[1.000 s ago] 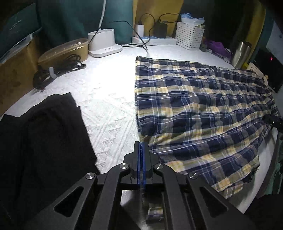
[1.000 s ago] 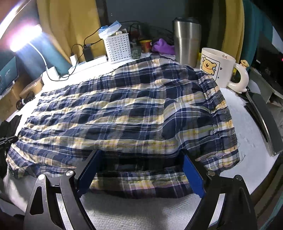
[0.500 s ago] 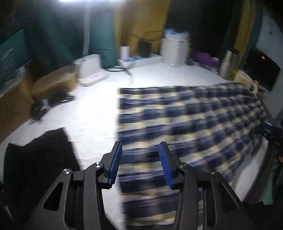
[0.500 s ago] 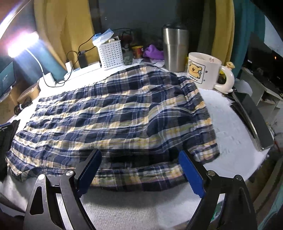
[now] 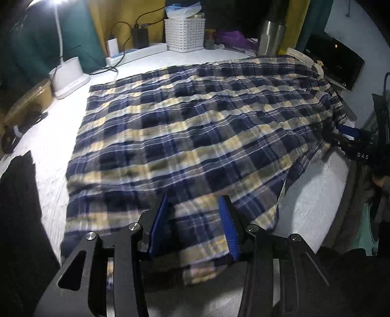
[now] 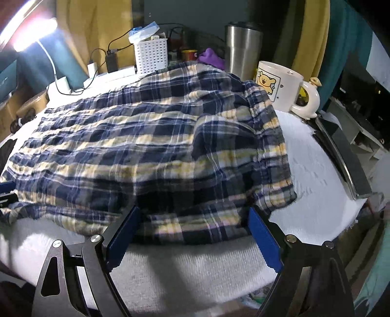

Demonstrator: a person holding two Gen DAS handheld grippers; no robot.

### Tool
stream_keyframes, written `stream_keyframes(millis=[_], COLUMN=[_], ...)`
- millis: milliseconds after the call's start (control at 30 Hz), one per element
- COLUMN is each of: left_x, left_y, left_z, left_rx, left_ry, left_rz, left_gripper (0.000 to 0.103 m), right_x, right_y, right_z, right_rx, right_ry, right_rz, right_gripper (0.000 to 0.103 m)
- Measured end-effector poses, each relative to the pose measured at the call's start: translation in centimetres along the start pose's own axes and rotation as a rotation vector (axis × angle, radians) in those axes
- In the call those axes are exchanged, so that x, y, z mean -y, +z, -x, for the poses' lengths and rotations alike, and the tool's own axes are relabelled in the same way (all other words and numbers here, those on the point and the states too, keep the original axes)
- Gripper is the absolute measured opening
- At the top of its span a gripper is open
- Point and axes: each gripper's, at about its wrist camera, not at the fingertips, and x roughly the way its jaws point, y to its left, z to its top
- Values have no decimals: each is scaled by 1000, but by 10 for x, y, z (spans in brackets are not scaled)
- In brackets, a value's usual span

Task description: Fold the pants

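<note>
Dim room; lamp (image 5: 57, 2) glare upper left; fisheye-bent, blurred edges.

A mug (image 6: 280, 87) and tumbler (image 6: 242, 48) crowd the pants' (image 6: 146, 146) far corner.

Home room, cluttered table under a white cloth (image 6: 314, 170). Evidence: bear-print mug (image 6: 280, 89), steel tumbler (image 6: 243, 48), white storage basket (image 5: 184, 34), power strip with chargers (image 5: 136, 51), yellow curtains (image 6: 309, 36).
</note>
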Motion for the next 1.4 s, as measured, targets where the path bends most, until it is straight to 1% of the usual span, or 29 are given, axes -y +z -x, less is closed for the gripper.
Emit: stream_keyframes(millis=[67, 133, 200, 233, 300, 433, 533, 633, 700, 800, 867, 967, 1033, 1100, 1167, 1267, 1300, 1400], left_x=[-5, -11, -25, -30, -41, -62, -69, -69, -67, -65, -64, -68, -72, -78, -86, -94, -96, -98], left_y=[-2, -1, 0, 2, 9, 26, 41, 54, 66, 74, 78, 81, 84, 87, 91, 97, 100, 113], left_z=[2, 5, 12, 16, 22, 21, 17, 13, 4, -10, -24, -43, -47, -49, -51, -51, -50, -40], left_rx=[-5, -28, -31, -20, 12, 41, 64, 78, 77, 55, 27, -21, -8, -4, -2, -27, -32, 11], left_ry=[4, 24, 3, 10, 49, 96, 92, 65, 48, 41, 57, 80, 80, 91, 104, 112, 116, 92], left_rz=[12, 31, 65, 73, 73, 83, 78, 56, 37, 16, 0, -7, -12, -4, 12, 31, 42, 52], left_gripper=[43, 43, 43, 43, 43, 43, 43, 43, 43, 43, 43, 44, 47, 55, 61, 62, 62, 61], right_x=[3, 7, 15, 19, 23, 25, 18, 4, -8, -22, -27, -27, -24, -20, -16, -12, -13, -25], right_y=[-2, -3, -4, -3, 0, 13, 26, 41, 50, 60, 65, 69, 71, 73, 75, 81, 85, 100], right_z=[2, 5, 10, 13, 21, 36, 37, 33, 24, 6, -8, -30, -42, -52, -55, -52, -48, -35], right_rx=[-3, -15, -7, 2, 28, 89, 118, 141, 136, 112, 85, 31, -2, -24, -29, -44, -36, 12], right_ry=[-6, -21, -21, -18, -24, -23, -11, 25, 55, 82, 95, 84, 67, 48, 39, 51, 56, 77], right_rz=[-4, -19, -54, -68, -80, -98, -86, -52, -18, 7, 16, 12, 2, -1, -6, -24, -22, 12], right_gripper=[90, 90, 90, 90, 90, 90, 90, 90, 90, 90, 90, 90, 90, 90, 90, 90, 90, 90])
